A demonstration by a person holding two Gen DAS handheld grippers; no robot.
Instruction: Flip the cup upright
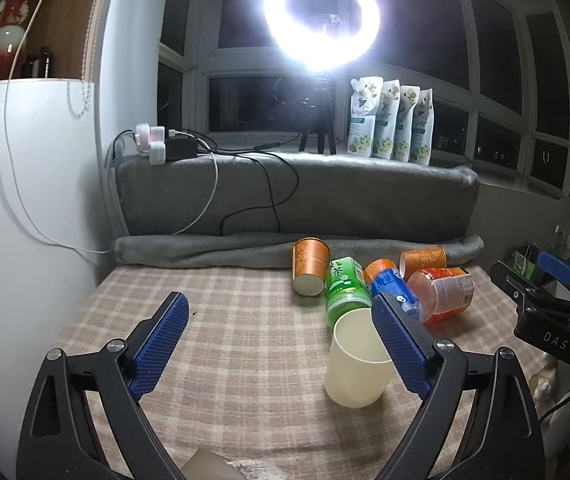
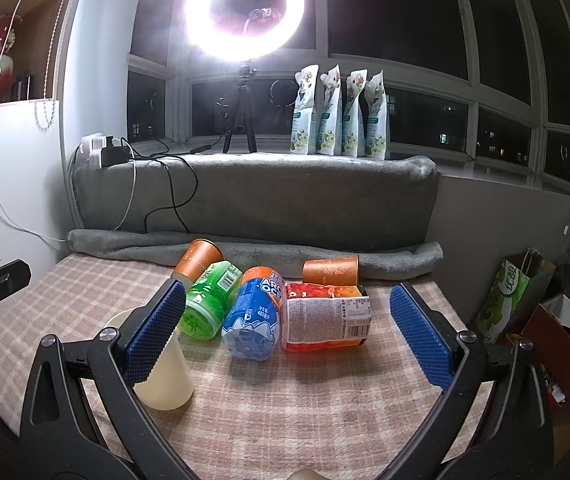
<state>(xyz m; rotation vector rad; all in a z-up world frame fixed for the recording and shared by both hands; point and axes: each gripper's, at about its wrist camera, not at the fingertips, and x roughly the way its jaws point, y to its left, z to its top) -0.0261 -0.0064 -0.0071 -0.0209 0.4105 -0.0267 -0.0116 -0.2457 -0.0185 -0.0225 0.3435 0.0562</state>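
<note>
A cream plastic cup [image 1: 355, 364] stands upright, mouth up, on the checked tablecloth [image 1: 225, 320]. My left gripper [image 1: 281, 312] is open and empty; its right finger [image 1: 399, 344] is at the cup's right rim, and the cup sits inside the jaws toward the right. In the right wrist view the cup [image 2: 169, 376] is partly hidden behind the left finger [image 2: 153, 336] of my right gripper [image 2: 287, 300], which is open and empty, pointing at the lying bottles. The right gripper also shows in the left wrist view [image 1: 545, 292] at the right edge.
Behind the cup lie a green tea bottle [image 2: 209, 304], a blue bottle [image 2: 255, 316], an orange-red bottle [image 2: 325, 316] and two orange paper cups [image 2: 201, 258] [image 2: 331, 270]. A grey rolled blanket [image 2: 245, 248] borders the far edge. Bags and a box [image 2: 557, 340] stand right.
</note>
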